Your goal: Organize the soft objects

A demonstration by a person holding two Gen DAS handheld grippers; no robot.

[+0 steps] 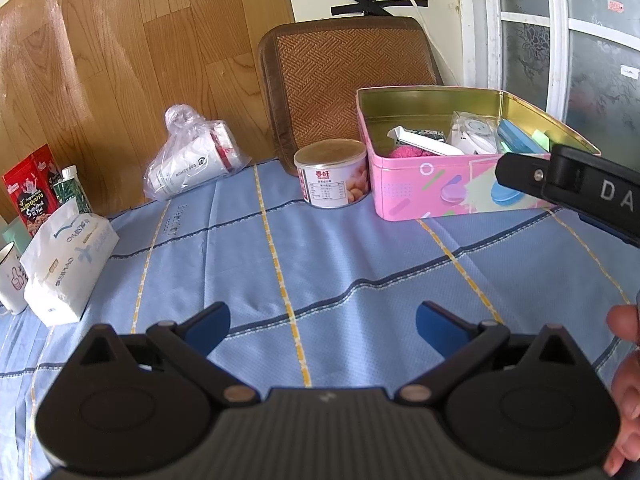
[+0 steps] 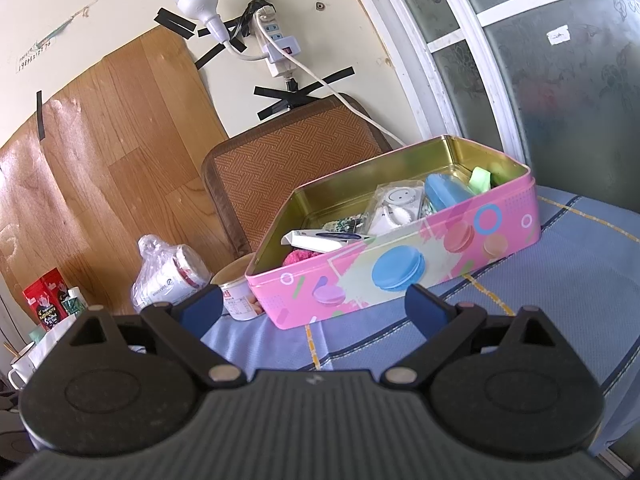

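Inside pink tin [image 2: 400, 272], half-hidden fuzzy magenta thing [image 2: 300, 257], perhaps cloth.

An open, lidless rectangular pink tin box [image 1: 440, 184] printed with pastel macarons and lined in gold metal sits on the blue checked cloth of the tabletop [image 1: 320, 264]. A fuzzy magenta soft object [image 1: 408, 153] lies in the box's near left corner, partly covered by a white carton [image 1: 424, 142]. Beside them lie a bagged white item [image 1: 474, 134], a blue case [image 1: 518, 140] and a pale green piece [image 1: 542, 138].
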